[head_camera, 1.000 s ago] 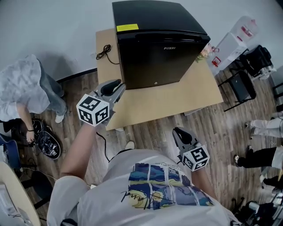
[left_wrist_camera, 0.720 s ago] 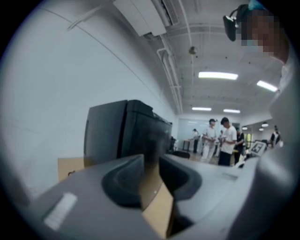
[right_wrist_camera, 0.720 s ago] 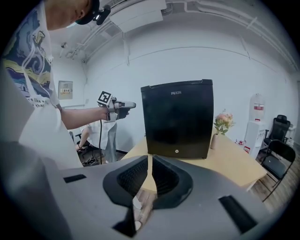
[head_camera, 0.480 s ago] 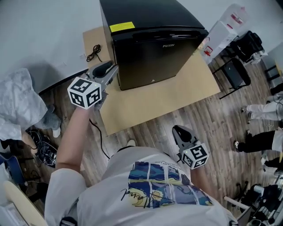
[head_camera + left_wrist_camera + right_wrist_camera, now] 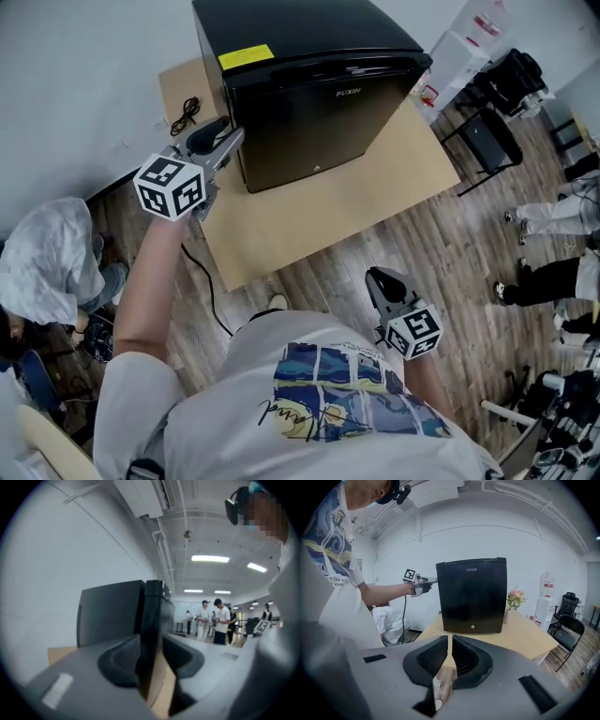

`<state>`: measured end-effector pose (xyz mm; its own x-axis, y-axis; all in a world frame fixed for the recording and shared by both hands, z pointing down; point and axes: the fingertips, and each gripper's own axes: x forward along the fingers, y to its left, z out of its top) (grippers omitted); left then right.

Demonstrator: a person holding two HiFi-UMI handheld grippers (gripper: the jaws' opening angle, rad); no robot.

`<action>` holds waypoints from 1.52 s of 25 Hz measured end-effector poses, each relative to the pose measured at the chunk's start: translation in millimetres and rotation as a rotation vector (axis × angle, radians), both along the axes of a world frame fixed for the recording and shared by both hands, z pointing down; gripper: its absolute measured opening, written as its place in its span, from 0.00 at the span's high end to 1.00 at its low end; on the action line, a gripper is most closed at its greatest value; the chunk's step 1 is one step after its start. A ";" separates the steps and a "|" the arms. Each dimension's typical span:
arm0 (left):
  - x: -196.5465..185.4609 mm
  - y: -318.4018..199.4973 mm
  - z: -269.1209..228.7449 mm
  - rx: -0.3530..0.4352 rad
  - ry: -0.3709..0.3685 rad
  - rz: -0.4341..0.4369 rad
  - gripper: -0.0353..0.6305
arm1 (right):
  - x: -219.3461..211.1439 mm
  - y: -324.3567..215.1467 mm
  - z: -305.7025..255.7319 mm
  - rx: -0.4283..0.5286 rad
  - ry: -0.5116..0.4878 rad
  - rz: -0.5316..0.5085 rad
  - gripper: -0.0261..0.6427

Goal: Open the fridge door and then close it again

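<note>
A black mini fridge (image 5: 309,103) stands with its door shut on a light wooden table (image 5: 309,220). My left gripper (image 5: 228,141) is held level at the fridge's front left corner, and it shows at the same corner in the right gripper view as well (image 5: 430,580). Its jaws have just been opening and now stand wide. In the left gripper view the door's left edge (image 5: 152,616) shows in the gap of that gripper (image 5: 152,654), and the pads do not press on it. My right gripper (image 5: 380,279) hangs low near my body, shut and empty (image 5: 450,656), facing the fridge (image 5: 473,597).
A yellow label (image 5: 246,57) lies on the fridge top. A coiled cable (image 5: 185,112) rests on the table behind the left gripper. A flower vase (image 5: 514,603) stands right of the fridge. A black chair (image 5: 487,141) and a water dispenser (image 5: 459,56) are at right. A person (image 5: 47,267) crouches at left.
My left gripper has moved away from the table's front left corner up to the fridge's front left corner, and its jaws have spread. The right gripper has stayed put.
</note>
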<state>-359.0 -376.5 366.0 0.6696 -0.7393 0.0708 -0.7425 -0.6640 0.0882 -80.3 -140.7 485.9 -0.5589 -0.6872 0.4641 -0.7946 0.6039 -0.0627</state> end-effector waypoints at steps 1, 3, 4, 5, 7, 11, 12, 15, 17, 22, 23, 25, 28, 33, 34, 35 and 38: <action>0.1 -2.7 0.7 0.000 0.003 0.004 0.72 | 0.1 0.0 1.0 -0.001 0.000 0.005 0.93; 1.0 -5.5 0.8 -0.002 0.006 0.011 0.72 | 0.8 2.2 1.0 -0.005 0.001 0.013 0.93; 2.0 -5.0 0.0 -0.003 0.006 0.016 0.72 | 1.1 4.3 -0.1 -0.006 0.002 0.015 0.93; 3.0 -3.9 -1.2 -0.003 0.005 0.020 0.72 | 1.1 6.1 -1.5 -0.006 0.001 0.016 0.93; 4.2 -2.8 -3.6 -0.001 0.003 0.028 0.71 | -0.4 7.5 -3.8 -0.004 0.001 0.014 0.93; 8.0 -6.6 -2.7 0.005 0.005 0.056 0.71 | -1.9 3.9 -0.6 -0.004 0.006 0.016 0.93; 9.4 -7.5 -2.7 0.007 0.003 0.065 0.71 | -1.5 4.0 0.2 -0.006 0.005 0.018 0.93; 11.4 -6.4 -5.3 0.015 -0.009 0.075 0.72 | 1.1 7.7 -0.8 -0.011 0.006 0.021 0.93; 11.2 -7.5 -4.4 0.017 -0.009 0.075 0.72 | 2.1 6.8 0.5 -0.014 0.006 0.023 0.93; 11.6 -8.0 -2.8 0.014 -0.016 0.072 0.72 | -1.7 6.0 1.8 -0.018 -0.001 0.012 0.93; 11.3 -7.4 -3.5 0.012 -0.017 0.071 0.72 | -2.3 6.2 1.0 -0.019 -0.007 0.010 0.93; 11.1 -6.3 -4.2 0.013 -0.020 0.067 0.72 | -2.0 7.0 -0.3 -0.021 -0.014 0.010 0.93; 10.0 -7.2 -2.5 0.015 -0.024 0.063 0.72 | -1.4 6.9 0.7 -0.018 -0.013 0.013 0.93; 9.0 -9.2 0.6 0.013 -0.024 0.053 0.73 | 1.0 8.9 2.9 -0.012 -0.014 0.018 0.94; 8.9 -7.7 0.2 0.011 -0.025 0.050 0.73 | 1.9 10.7 1.9 -0.010 -0.016 0.018 0.94; 8.8 -6.7 -0.1 0.009 -0.024 0.047 0.73 | 2.8 12.1 0.9 -0.007 -0.018 0.019 0.94; 8.0 -9.1 1.3 0.005 -0.021 0.036 0.73 | 5.4 11.3 -0.7 0.003 -0.020 0.023 0.94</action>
<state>-350.9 -385.6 367.3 0.6943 -0.7150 0.0820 -0.7196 -0.6909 0.0696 -74.8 -129.5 485.2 -0.5518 -0.7014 0.4511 -0.8070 0.5855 -0.0768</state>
